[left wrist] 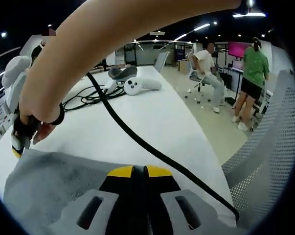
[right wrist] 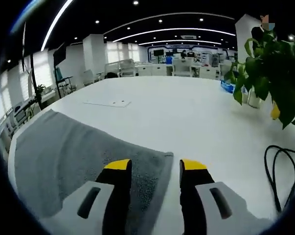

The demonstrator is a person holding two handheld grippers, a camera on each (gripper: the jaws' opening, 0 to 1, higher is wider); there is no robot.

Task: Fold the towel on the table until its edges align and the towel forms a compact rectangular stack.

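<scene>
Left tool (left wrist: 139, 171) clenched over grey towel (left wrist: 49, 181); right tool (right wrist: 151, 166) released, straddling its edge. We see white surface (right wrist: 186, 112), black cable (left wrist: 137, 139), plant (right wrist: 274, 63) in open office.

white table (right wrist: 186, 112), grey towel (right wrist: 64, 156), black cables (left wrist: 137, 137), potted plant (right wrist: 269, 54)

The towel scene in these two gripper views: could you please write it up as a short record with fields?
towel: grey towel lying flat on the white table, near its edge
left gripper: left gripper jaws closed together, over the towel
right gripper: right gripper jaws apart, straddling a towel edge
cable: black cable across the table
plant: potted plant at the table's far side
fold state: not yet a compact stack
</scene>
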